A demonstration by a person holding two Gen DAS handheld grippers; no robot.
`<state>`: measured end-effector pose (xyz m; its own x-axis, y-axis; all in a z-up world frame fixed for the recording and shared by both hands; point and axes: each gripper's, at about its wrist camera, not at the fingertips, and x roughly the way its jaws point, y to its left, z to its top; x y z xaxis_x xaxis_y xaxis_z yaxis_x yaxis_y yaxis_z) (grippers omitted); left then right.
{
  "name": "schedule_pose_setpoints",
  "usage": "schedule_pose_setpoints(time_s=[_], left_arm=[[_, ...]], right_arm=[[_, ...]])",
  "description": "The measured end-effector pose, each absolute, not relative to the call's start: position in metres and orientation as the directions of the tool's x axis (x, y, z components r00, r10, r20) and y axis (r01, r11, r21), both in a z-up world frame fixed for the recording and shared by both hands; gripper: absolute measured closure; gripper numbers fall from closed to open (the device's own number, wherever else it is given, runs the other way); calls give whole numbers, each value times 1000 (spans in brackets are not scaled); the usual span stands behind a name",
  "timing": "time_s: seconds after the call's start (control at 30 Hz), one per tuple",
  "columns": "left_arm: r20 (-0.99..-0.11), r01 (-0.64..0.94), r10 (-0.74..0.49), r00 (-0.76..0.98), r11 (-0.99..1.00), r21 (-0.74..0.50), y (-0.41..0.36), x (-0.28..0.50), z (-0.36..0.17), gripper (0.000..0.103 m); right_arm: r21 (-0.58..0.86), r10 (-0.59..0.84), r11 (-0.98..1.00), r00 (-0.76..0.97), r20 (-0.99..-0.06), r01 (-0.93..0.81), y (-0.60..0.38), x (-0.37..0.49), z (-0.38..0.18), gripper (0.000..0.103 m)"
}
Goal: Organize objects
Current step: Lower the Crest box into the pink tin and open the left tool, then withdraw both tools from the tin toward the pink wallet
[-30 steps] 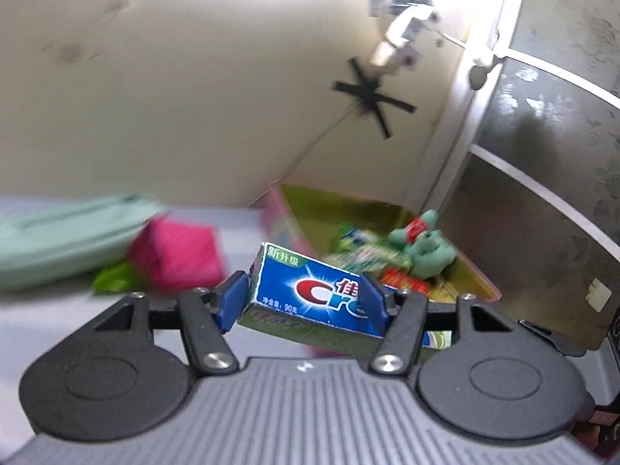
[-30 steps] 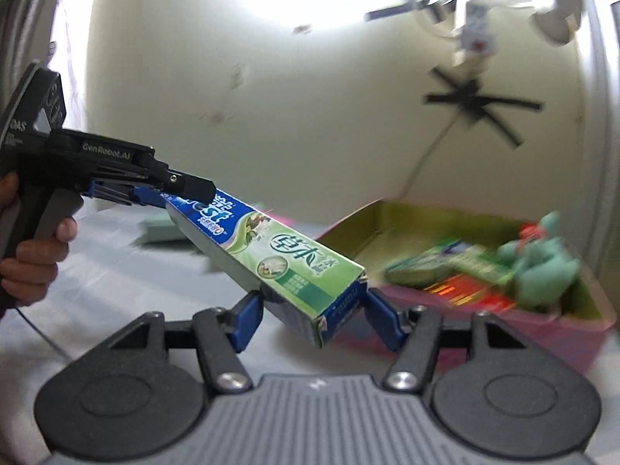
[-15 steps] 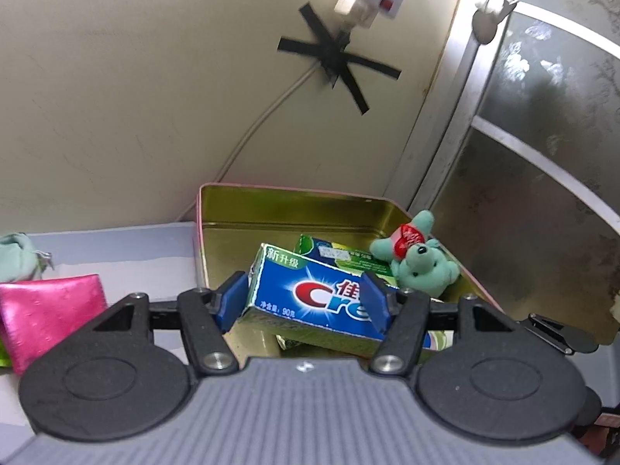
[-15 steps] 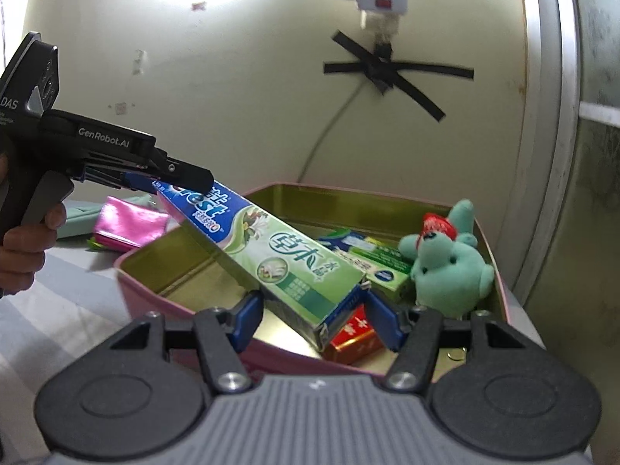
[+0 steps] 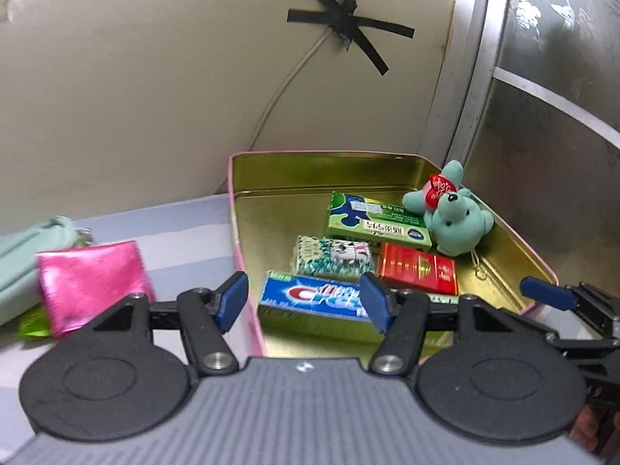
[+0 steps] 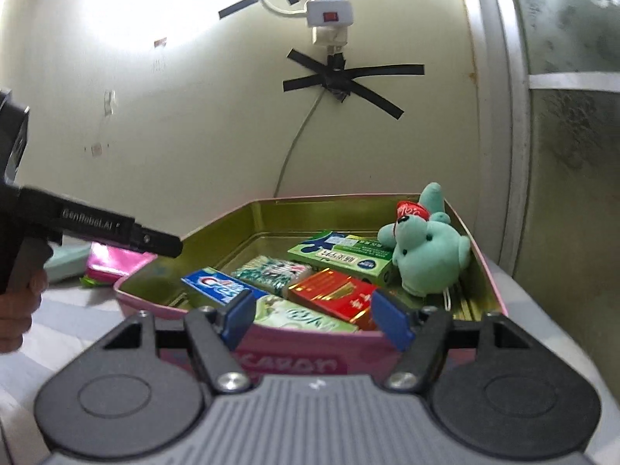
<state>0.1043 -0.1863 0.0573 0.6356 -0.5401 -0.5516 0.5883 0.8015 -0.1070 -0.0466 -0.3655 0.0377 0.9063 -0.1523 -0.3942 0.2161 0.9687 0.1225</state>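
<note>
Both hand-held grippers, left and right, stand spread, the right opening; the toothpaste box lies free in the tin.

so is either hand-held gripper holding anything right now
Nothing is held. The toothpaste box lies in the tin; the left hand-held gripper is open, the right one opening, empty.

- Left gripper: two blue pads on black angled fingers, a silver screw at each pivot.
- Behind them, two round black discs and a ribbed grey housing with a small white mark.
- Right gripper: same build, blue pads, black linkages, silver screws, grey ribbed body.
- From the right wrist view, the left gripper shows a black pistol-style body with white "GenRobot.AI" lettering.
</note>
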Motion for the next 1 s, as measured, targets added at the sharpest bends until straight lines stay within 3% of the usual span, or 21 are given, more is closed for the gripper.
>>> schedule_pose_setpoints(time_s=[0.2,0.4,1.0], left_arm=[[-541,565,-488,686,825,-28,-162,75,63,37],[-543,492,-408,734,870,11,-123,70,56,35],[-597,191,-124,793,980,51,22,110,14,35]], right_arm=[[171,-140,961,917,-373,216,-345,-70,41,34],[175,-85,970,908,-411,170,-315,-66,35,34],[145,142,986,839,-525,-77,-190,21,15,34]])
